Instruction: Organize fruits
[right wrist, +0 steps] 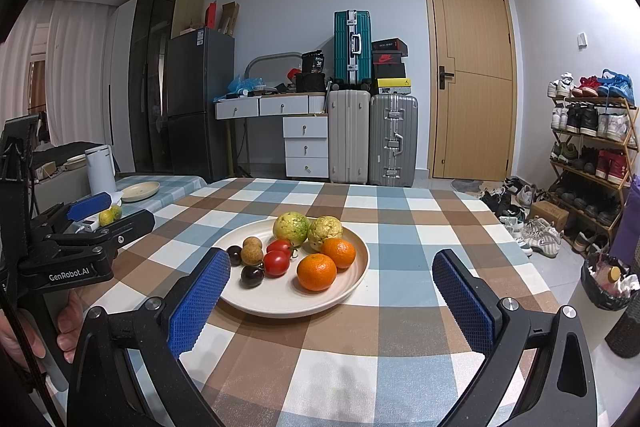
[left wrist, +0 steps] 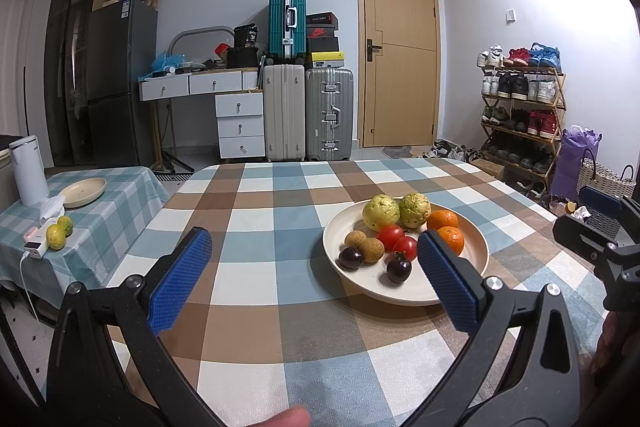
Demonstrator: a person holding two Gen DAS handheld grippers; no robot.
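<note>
A cream plate (left wrist: 476,247) (right wrist: 352,279) on the checked table holds two green guavas (left wrist: 381,212) (right wrist: 291,226), two oranges (left wrist: 442,220) (right wrist: 316,271), two red tomatoes (left wrist: 391,235) (right wrist: 276,263), two brown longans (left wrist: 371,249) (right wrist: 252,253) and two dark purple fruits (left wrist: 399,269) (right wrist: 251,276). My left gripper (left wrist: 314,251) is open and empty, low over the table, left of the plate. My right gripper (right wrist: 332,269) is open and empty, just in front of the plate. The left gripper also shows in the right wrist view (right wrist: 104,213).
A side table at left carries an empty cream plate (left wrist: 83,191) (right wrist: 140,191), two yellow-green citrus fruits (left wrist: 58,231) (right wrist: 110,215), a white kettle (left wrist: 28,171) and a power bank (left wrist: 34,249). Suitcases, drawers, a fridge and a shoe rack stand beyond the table.
</note>
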